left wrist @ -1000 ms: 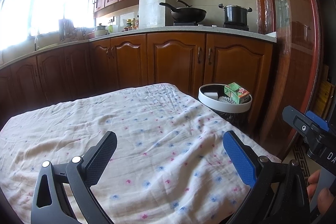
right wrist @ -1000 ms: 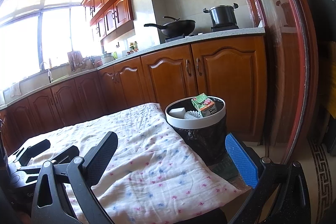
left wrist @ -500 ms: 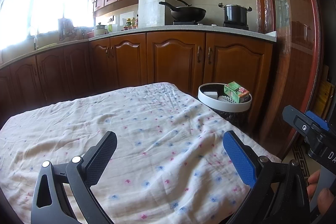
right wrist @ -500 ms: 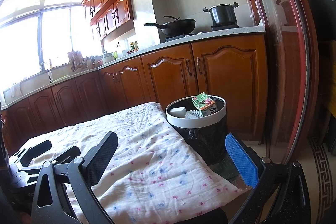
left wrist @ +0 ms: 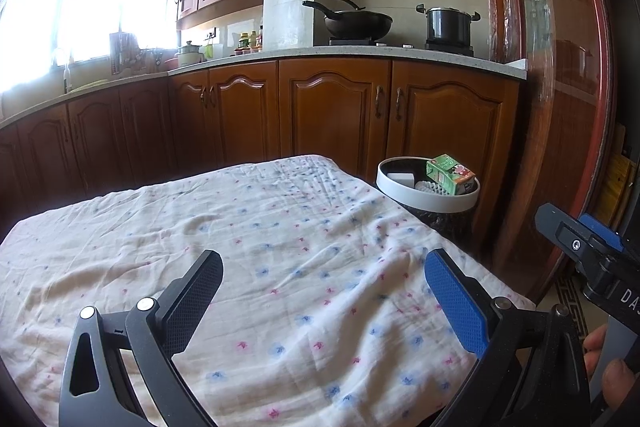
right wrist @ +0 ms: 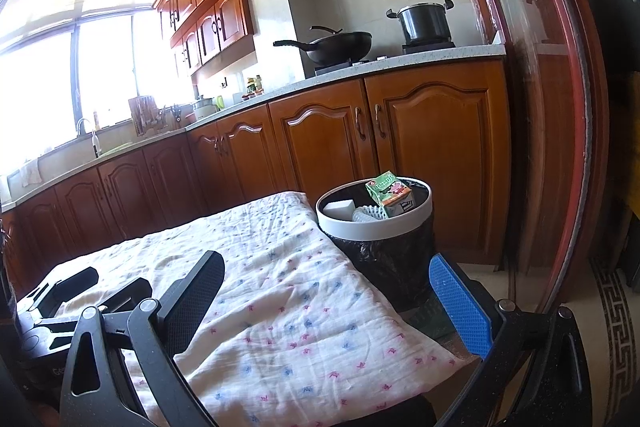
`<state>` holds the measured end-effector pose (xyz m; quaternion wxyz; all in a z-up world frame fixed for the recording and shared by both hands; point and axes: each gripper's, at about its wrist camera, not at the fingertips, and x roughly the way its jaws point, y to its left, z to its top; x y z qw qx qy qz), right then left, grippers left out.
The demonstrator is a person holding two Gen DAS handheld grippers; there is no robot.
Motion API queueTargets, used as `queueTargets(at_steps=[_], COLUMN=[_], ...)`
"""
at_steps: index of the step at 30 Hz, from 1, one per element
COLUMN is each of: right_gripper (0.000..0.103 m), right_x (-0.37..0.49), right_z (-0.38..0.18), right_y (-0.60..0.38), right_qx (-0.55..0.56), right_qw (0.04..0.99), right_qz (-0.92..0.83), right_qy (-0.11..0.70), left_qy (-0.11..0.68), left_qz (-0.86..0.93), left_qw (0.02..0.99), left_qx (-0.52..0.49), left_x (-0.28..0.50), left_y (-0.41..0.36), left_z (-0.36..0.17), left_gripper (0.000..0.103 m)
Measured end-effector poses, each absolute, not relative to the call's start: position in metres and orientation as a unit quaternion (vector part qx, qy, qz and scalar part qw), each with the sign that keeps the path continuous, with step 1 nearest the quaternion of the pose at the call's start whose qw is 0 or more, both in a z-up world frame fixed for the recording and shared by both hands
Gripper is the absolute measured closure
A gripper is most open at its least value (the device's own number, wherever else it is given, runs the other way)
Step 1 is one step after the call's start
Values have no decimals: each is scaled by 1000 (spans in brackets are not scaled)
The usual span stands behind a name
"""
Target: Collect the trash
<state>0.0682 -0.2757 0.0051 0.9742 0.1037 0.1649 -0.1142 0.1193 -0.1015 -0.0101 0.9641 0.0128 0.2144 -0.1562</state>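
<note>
Ahead and to the right of both grippers stands the trash bin (right wrist: 374, 223), just past the table's (left wrist: 240, 247) far right corner – nearer the right gripper (right wrist: 326, 301). Inside lie a green carton (right wrist: 388, 193), tilted, a white block (right wrist: 339, 206) and a white brush-like piece (right wrist: 370, 214). Left gripper (left wrist: 320, 303) and right gripper are both spread wide, holding nothing – no loose trash shows on the floral cloth

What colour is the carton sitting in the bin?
Green, with a cartoon print; the carton shows best in the right wrist view, inside the bin.
</note>
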Motion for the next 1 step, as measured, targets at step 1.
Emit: queueTargets(at_steps=[1], right_gripper=[0], right_x=[69], right_z=[5], right_y=[-275], right_qx=[104], right_qw=[974], right_qz=[-114], right_qy=[166], left_qy=[215], left_qz=[-157], left_qw=[964], left_qx=[12], left_x=[119], left_y=[-101], left_z=[-10], left_gripper=[1])
